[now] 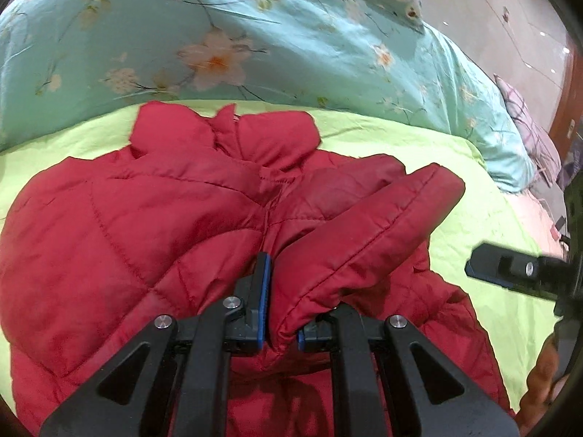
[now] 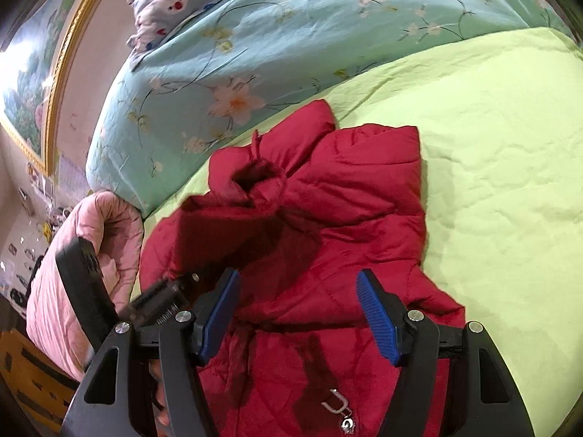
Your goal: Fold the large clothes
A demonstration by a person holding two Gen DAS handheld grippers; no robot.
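Note:
A red padded jacket (image 1: 145, 218) lies front up on a lime green sheet (image 1: 473, 225), collar towards the far side. My left gripper (image 1: 282, 284) is shut on a sleeve (image 1: 382, 225), which lies slanted across the jacket's chest with its cuff up and to the right. One blue pad (image 1: 265, 284) shows; the other finger is buried under the sleeve. In the right wrist view, my right gripper (image 2: 298, 280) hovers open above the jacket's (image 2: 346, 200) lower front, with nothing between its blue pads (image 2: 375, 313). A metal zip pull (image 2: 337, 406) shows near the bottom. The left gripper (image 2: 164, 291) appears at that view's left.
A teal floral quilt (image 1: 291, 43) is heaped along the far side of the sheet, with a cartoon-print pillow (image 2: 175, 0) on it. A pink quilted cover (image 2: 91, 255) hangs at the bed's edge. A framed picture (image 2: 32, 83) is on the wall.

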